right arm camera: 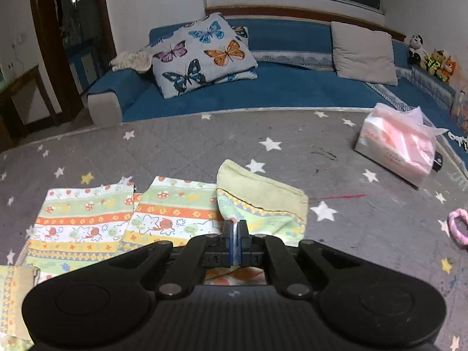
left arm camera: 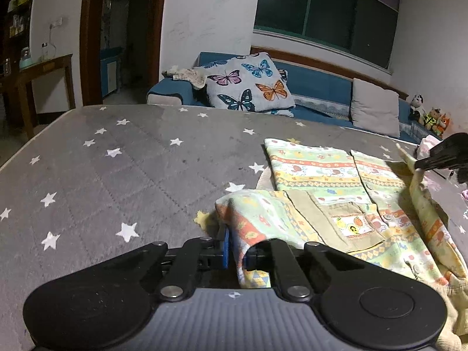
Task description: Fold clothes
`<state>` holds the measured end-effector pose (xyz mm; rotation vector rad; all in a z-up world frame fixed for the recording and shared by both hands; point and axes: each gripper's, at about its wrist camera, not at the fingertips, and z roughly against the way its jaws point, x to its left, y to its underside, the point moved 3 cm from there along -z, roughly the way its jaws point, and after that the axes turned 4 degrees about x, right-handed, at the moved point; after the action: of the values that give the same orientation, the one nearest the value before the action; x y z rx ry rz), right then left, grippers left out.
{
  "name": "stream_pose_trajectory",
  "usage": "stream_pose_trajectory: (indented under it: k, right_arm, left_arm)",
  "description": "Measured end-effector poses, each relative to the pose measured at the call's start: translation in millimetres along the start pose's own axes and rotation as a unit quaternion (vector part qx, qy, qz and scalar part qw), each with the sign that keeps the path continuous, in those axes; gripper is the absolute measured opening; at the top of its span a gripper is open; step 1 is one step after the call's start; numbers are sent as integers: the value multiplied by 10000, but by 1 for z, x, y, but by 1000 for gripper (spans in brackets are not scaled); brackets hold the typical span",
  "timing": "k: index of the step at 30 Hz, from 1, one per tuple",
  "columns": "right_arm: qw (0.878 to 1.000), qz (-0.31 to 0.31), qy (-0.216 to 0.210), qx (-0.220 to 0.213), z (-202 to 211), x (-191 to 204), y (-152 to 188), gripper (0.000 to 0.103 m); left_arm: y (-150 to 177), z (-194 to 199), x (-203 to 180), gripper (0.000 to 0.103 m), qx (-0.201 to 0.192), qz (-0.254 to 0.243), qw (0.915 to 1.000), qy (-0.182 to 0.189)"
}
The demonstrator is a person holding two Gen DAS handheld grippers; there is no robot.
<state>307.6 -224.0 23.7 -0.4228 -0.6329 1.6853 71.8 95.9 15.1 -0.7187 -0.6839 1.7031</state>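
Observation:
Small patterned children's pants (left arm camera: 321,175) in green, yellow and orange lie on the grey star-print mattress (left arm camera: 117,175), legs pointing away. My left gripper (left arm camera: 235,251) is shut on the pants' near left waist corner, lifted and folded over. My right gripper (right arm camera: 235,241) is shut on the right waist corner (right arm camera: 263,201), also lifted and turned over the legs (right arm camera: 87,222). The right gripper shows at the right edge of the left wrist view (left arm camera: 444,155).
A pink tissue pack (right arm camera: 400,143) lies on the mattress at the right, a pink ring (right arm camera: 457,228) near the right edge. Behind the mattress stands a blue sofa (right arm camera: 278,87) with a butterfly pillow (right arm camera: 201,52), a grey cushion and plush toys.

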Motion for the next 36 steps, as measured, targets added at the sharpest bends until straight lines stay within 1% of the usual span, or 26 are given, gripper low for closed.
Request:
stream_pose_trajectory:
  k: [5, 9, 17, 19, 21, 26, 27, 29, 30, 32, 33, 36]
  right_arm:
    - [9996, -39, 141, -251, 28, -24, 11, 2]
    - [9985, -115, 354, -413, 57, -55, 31, 2]
    - [9924, -521, 911, -643, 116, -136, 88, 2]
    - [9908, -686, 987, -616, 126, -158, 102, 2]
    - [9896, -820, 1044, -546, 128, -174, 117, 2]
    - [9884, -1177, 926, -256, 114, -198, 153, 3]
    - [9877, -1251, 918, -190, 109, -200, 158, 3]
    - [9859, -1380, 940, -119, 105, -206, 169, 7]
    - [9851, -1424, 957, -122, 105, -208, 173, 8]
    - [9835, -1475, 1036, -151, 108, -213, 175, 15]
    - [9825, -1481, 1119, -160, 111, -216, 175, 15]
    - [9800, -1478, 1309, -226, 119, -224, 172, 17]
  left_arm:
    - [3, 6, 8, 5, -6, 169, 9998, -55]
    - [7, 15, 13, 4, -62, 254, 9996, -90]
    - [23, 39, 23, 3, -117, 488, 9986, -173]
    - [27, 47, 24, 3, -114, 550, 9983, -139]
    - [32, 51, 23, 3, -71, 521, 9986, -105]
    - [43, 54, 20, 3, 100, 467, 9988, -134]
    - [44, 54, 20, 4, 134, 487, 9986, -135]
    - [46, 55, 22, 7, 175, 493, 9985, -138]
    - [46, 56, 22, 8, 188, 469, 9986, -139]
    - [46, 56, 24, 11, 217, 420, 9988, -154]
    - [45, 56, 23, 14, 228, 397, 9988, -192]
    - [45, 56, 22, 16, 222, 355, 9988, -249]
